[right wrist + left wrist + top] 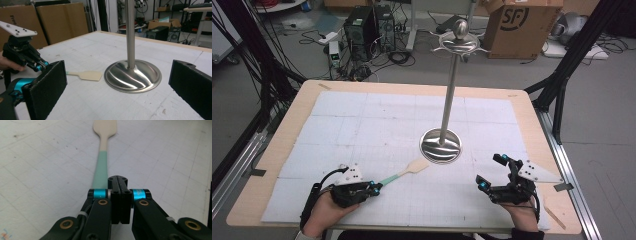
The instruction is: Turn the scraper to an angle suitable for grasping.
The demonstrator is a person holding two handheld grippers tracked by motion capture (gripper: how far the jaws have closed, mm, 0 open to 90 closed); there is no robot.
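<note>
Gripping the mint-handled cream spatula (404,172) — left gripper (375,188) clamped on its handle end.
Blade lying flat on the white mat (362,125), beside the steel stand's round base (441,145); right gripper (491,172) gaping wide, holding nothing.

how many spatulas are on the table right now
1. The spatula lies on the white mat, left of the metal stand's round base, its green handle end at the shut jaws of the left gripper. Nothing appears to hide another.

Spatula (404,173) and stand (441,145) on table mat (362,120).
Spatula lies left of stand base, blade just beside it; handle end in left gripper (374,189); right gripper (490,171) right of base.
</note>
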